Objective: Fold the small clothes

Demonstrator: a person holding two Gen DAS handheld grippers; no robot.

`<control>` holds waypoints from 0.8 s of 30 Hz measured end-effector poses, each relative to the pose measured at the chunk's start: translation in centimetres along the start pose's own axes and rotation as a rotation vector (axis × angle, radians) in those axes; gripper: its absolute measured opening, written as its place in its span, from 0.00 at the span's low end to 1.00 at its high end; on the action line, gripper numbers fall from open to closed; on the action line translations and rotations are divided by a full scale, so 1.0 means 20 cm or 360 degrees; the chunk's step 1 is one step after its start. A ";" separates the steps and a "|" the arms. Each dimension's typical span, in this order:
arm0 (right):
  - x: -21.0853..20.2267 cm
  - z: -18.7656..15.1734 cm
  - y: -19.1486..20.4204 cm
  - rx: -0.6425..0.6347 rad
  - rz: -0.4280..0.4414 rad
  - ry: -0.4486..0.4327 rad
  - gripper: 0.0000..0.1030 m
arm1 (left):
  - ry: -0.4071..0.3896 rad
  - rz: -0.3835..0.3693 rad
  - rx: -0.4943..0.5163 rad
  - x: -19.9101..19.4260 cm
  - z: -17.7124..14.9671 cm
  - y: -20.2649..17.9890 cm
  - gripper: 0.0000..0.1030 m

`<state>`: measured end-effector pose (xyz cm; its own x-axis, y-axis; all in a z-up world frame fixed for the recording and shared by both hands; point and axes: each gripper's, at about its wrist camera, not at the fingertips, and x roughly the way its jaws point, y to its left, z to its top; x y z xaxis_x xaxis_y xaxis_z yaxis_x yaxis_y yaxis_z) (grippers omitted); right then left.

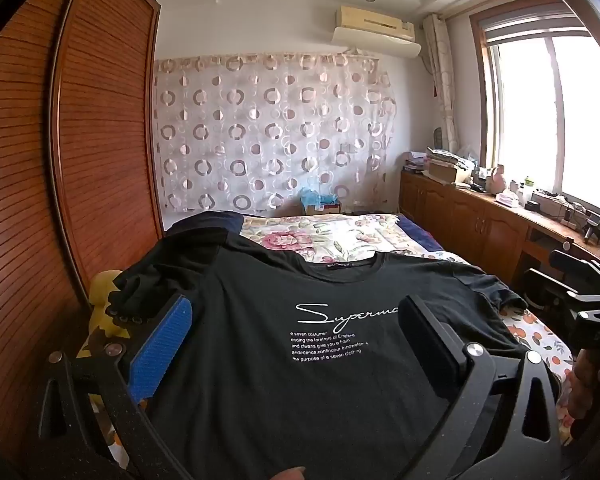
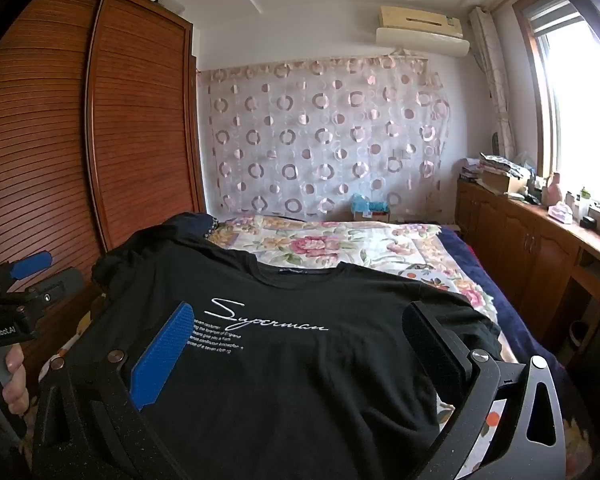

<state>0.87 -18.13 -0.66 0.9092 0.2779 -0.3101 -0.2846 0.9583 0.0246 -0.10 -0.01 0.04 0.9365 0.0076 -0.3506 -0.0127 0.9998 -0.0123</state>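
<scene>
We see a black cotton T-shirt [image 1: 300, 360] spread flat, front up, on the flowered bedspread [image 1: 340, 236], white script lettering across its chest; our left gripper [image 1: 296, 344] and right gripper [image 2: 300, 344] hover above it, fingers spread wide, gripping nothing; one ribbed blue pad [image 2: 164, 360] faces a dark one.

Black T-shirt [image 2: 284, 344] reads "Superman"; left tool [image 2: 40, 276] reads "GenRobot.AI".
</scene>
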 end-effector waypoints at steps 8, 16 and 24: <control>0.00 0.00 0.00 -0.0002 0.0000 -0.0005 1.00 | -0.0001 0.0000 0.0001 0.00 0.00 0.00 1.00; -0.02 0.00 0.02 -0.0004 0.0005 -0.0011 1.00 | 0.0000 0.0001 0.0002 0.00 0.00 0.00 1.00; 0.03 -0.02 0.02 -0.0011 0.0046 0.0039 1.00 | 0.0047 -0.0011 0.0010 0.03 0.00 0.07 1.00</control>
<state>1.11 -17.63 -1.18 0.8929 0.3039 -0.3324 -0.3129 0.9494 0.0274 0.50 1.39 -0.24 0.9259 0.0001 -0.3779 -0.0039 0.9999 -0.0094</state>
